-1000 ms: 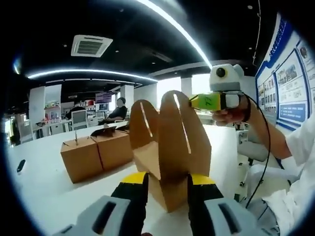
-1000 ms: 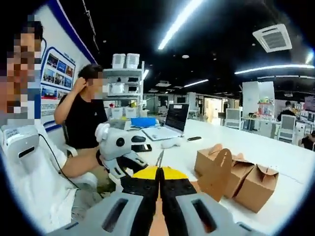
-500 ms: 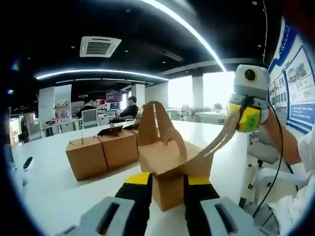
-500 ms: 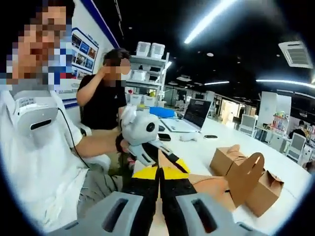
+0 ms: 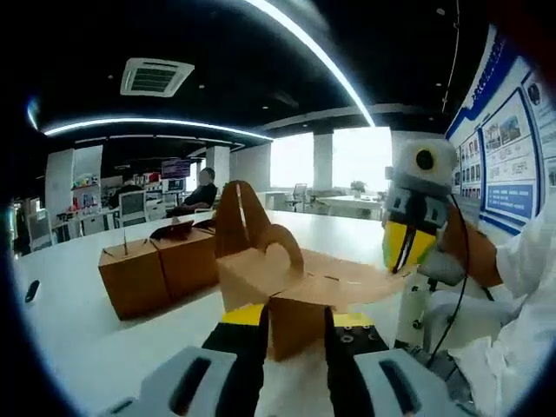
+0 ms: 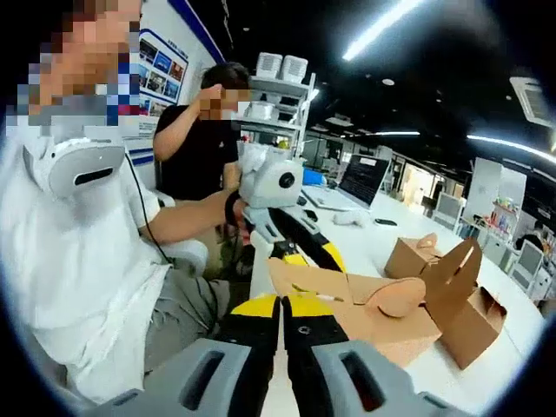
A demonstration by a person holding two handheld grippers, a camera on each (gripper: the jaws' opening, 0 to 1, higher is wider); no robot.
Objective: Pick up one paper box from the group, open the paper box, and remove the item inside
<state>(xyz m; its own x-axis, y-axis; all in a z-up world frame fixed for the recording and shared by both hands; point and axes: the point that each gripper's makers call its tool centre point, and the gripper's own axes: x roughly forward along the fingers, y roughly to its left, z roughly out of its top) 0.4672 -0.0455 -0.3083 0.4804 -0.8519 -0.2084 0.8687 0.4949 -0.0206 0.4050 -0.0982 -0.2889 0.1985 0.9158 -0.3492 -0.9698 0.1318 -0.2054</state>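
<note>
Left tongs (image 5: 285, 323) clamp the paper box (image 5: 295, 323); right tongs (image 6: 280, 314) pinch its flap (image 6: 306, 283). I'd peel slowly, so nothing tears.

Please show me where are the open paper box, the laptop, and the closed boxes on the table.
open paper box (image 5: 295, 323), left gripper view, on its front wall between the jaws.
laptop (image 6: 360, 177), right gripper view, on its screen.
closed boxes (image 5: 156, 271), left gripper view, on the side of the near ones.
</note>
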